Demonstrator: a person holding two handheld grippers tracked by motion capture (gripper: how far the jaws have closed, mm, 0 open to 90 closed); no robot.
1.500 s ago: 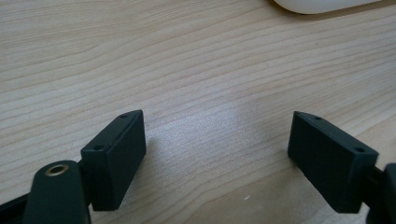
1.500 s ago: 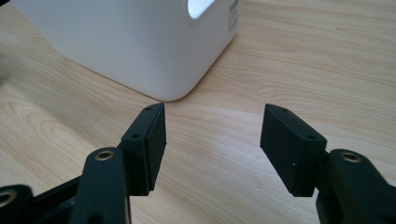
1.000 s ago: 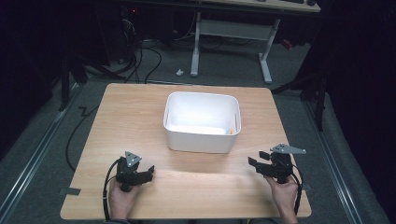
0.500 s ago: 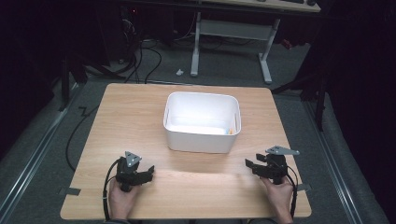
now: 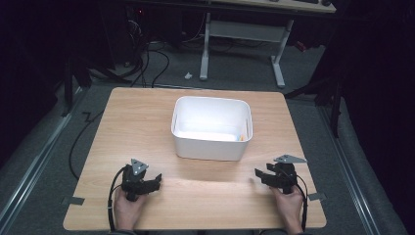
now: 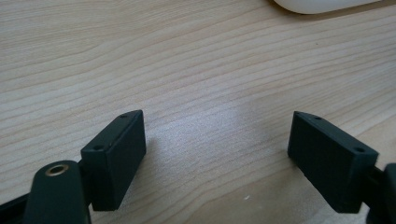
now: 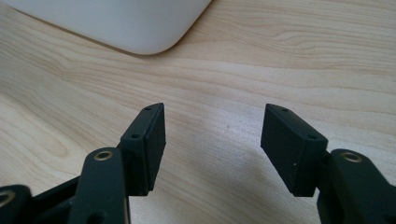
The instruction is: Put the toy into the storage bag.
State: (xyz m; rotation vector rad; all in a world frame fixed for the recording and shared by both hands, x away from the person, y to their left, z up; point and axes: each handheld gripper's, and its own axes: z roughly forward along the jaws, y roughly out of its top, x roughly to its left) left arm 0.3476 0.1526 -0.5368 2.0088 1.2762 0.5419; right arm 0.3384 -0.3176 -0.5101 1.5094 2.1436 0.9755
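Grippers are resting near the table's (image 5: pixel 147 122) front edge: left gripper (image 5: pixel 155 179) and right gripper (image 5: pixel 258 174), jaws standing apart, gripping nothing, facing the white tub (image 5: pixel 211 142).

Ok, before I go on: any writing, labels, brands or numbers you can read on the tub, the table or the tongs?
None to read. The white tub is plain on its rim and walls. The wooden table shows bare grain. The left tongs and right tongs are plain black, with no marking on them. A small orange speck inside the tub is too small to make out.
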